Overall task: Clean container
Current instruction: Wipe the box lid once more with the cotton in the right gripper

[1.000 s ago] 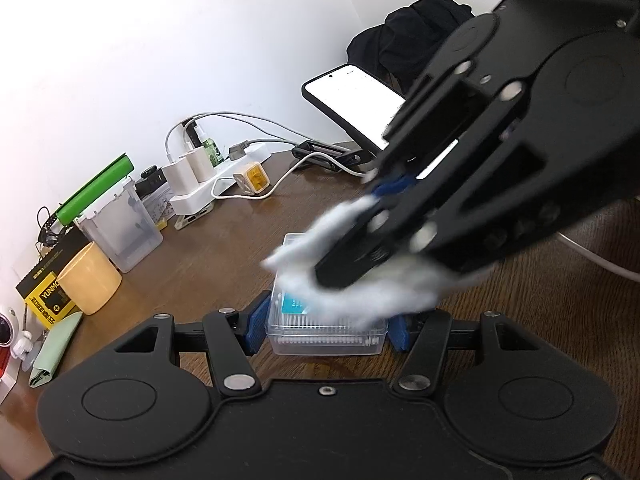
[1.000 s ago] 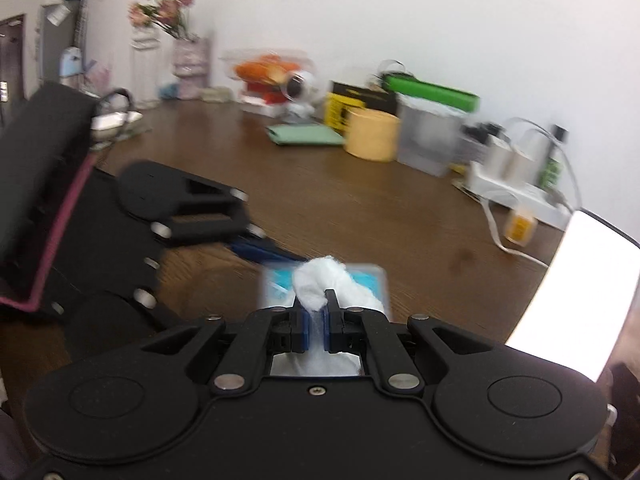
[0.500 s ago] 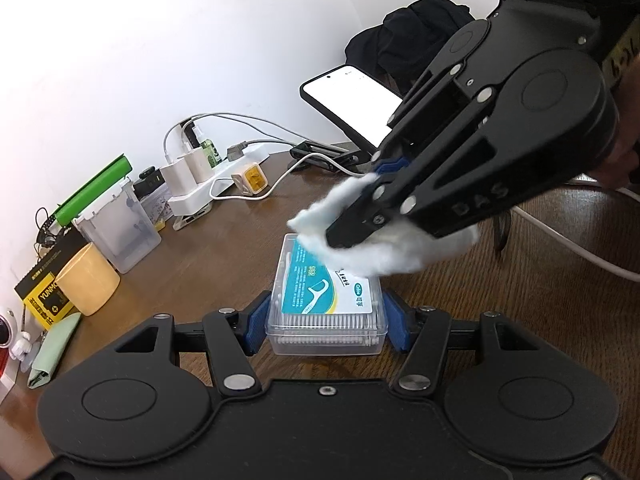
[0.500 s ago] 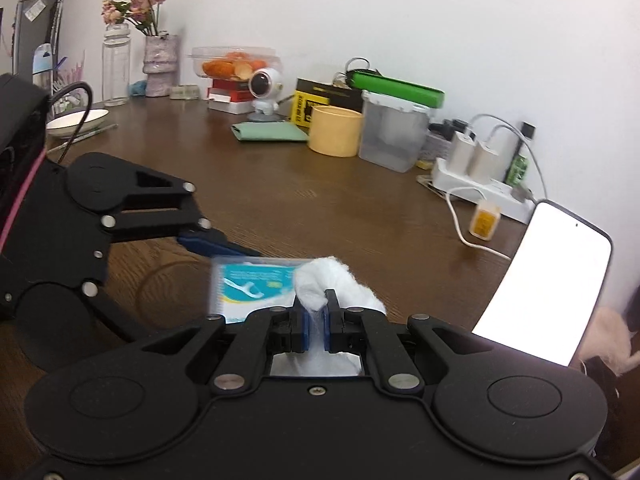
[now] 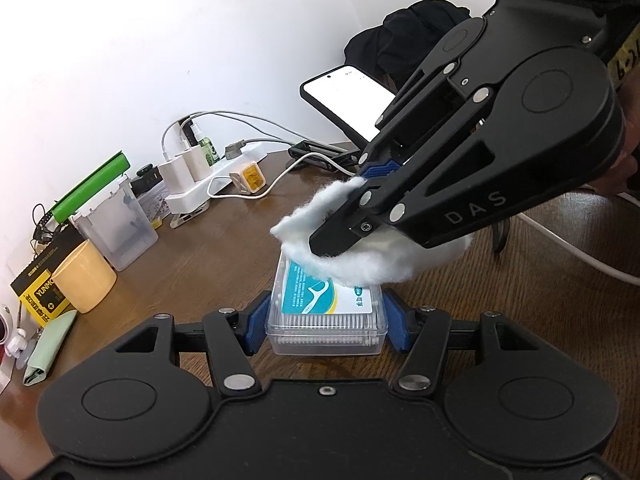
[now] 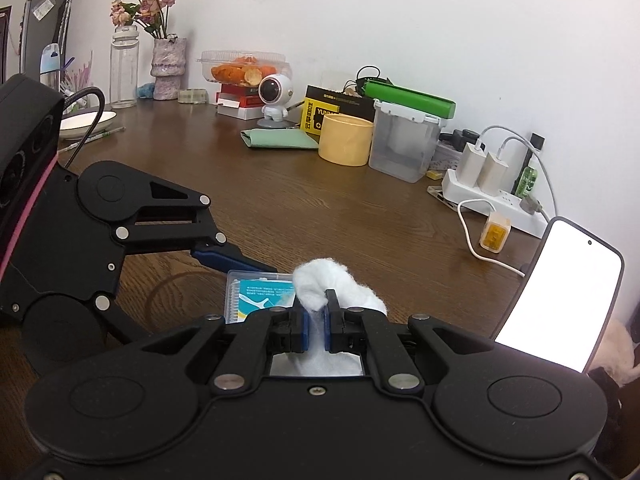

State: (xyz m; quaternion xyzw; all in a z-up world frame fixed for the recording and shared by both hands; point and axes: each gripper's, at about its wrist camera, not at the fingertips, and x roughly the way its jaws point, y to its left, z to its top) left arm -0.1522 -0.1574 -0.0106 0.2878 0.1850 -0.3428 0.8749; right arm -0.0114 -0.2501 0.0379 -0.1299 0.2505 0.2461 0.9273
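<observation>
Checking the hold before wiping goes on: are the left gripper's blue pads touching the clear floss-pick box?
Touching. In the left wrist view the left gripper has a blue pad pressed flat against each side of the floss-pick box, no gap.

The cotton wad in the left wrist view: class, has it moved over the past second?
Yes. The cotton wad, clamped in the right hand-held gripper, has slid off the container's label toward its far edge, uncovering the printed label.
</observation>
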